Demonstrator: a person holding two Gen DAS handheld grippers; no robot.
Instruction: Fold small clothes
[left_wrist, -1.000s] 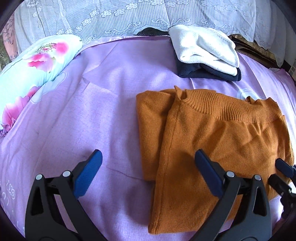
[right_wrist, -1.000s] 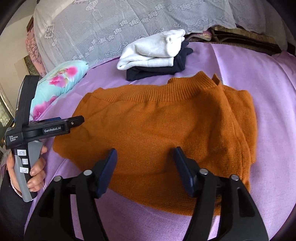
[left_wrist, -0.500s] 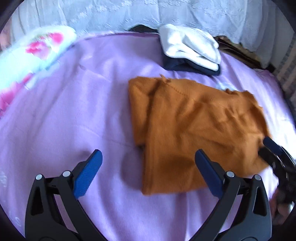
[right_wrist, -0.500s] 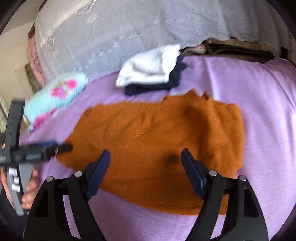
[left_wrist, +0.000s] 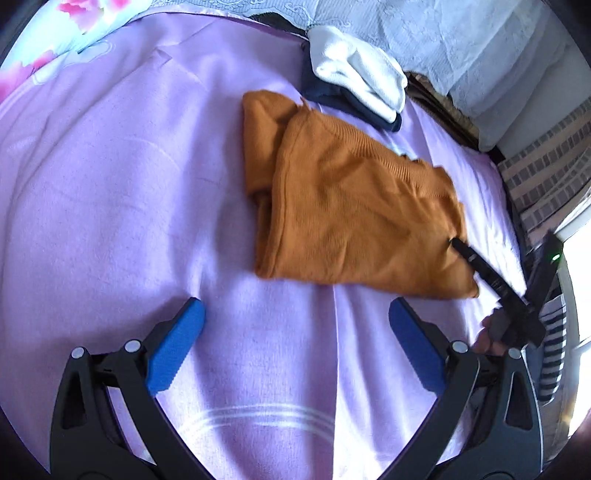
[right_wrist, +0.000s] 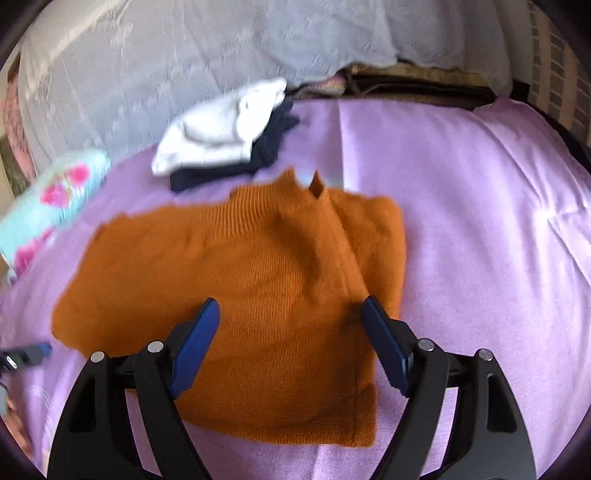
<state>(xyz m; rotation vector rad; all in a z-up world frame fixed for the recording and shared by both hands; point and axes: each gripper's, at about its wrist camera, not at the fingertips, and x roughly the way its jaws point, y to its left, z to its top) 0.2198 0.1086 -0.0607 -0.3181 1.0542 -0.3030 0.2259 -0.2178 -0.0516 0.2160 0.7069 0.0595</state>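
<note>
Folded orange sweater (right_wrist: 258, 277) lies mid-bed (left_wrist: 110, 184); left gripper (left_wrist: 295, 332) and right gripper (right_wrist: 290, 325) both gape wide, holding nothing.

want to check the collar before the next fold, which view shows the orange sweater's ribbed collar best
The right wrist view: the orange sweater faces the camera and its ribbed collar runs unobstructed along the far edge, though slightly blurred. The left wrist view shows the sweater obliquely, with the collar foreshortened.

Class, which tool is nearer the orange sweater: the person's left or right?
Right. The right tool hangs over the orange sweater; the left tool is over bare purple sheet beside it.
</note>
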